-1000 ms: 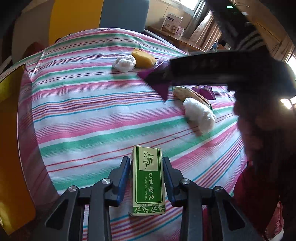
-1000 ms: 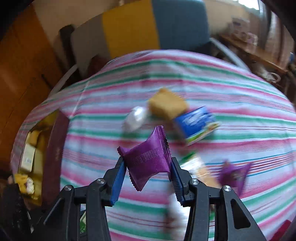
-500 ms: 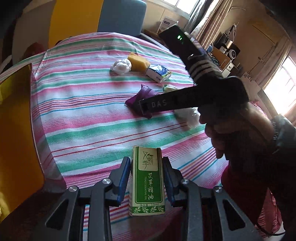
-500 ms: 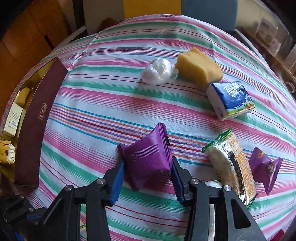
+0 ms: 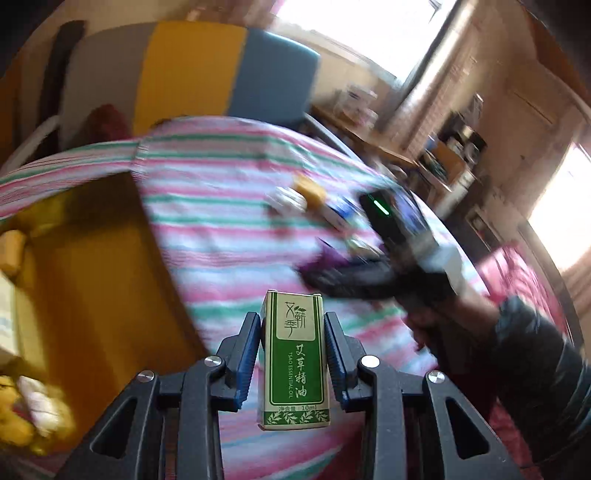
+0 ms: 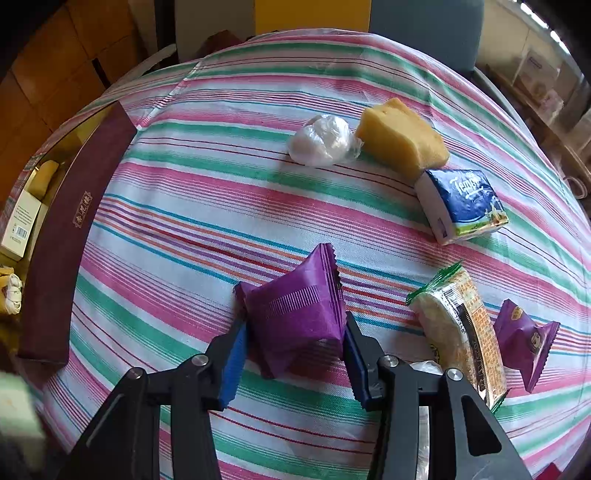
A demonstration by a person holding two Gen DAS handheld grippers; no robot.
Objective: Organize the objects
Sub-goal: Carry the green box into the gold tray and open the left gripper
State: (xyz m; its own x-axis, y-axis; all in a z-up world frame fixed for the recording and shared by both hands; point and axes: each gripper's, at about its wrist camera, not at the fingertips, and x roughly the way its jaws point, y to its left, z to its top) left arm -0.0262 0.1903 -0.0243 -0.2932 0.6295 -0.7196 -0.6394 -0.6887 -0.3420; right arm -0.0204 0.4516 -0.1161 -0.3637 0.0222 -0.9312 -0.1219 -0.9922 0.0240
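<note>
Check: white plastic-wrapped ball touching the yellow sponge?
Touching. Right wrist view: the white ball's crinkled plastic wrap meets the yellow sponge's lower left edge, no striped cloth between.

Bright daylight from blown-out windows [image 5: 354,33], left view motion-blurred, right view sharp, fisheye-bent edges

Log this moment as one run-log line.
left gripper: shut on green box | right gripper: shut on purple packet | storage box: open
</note>
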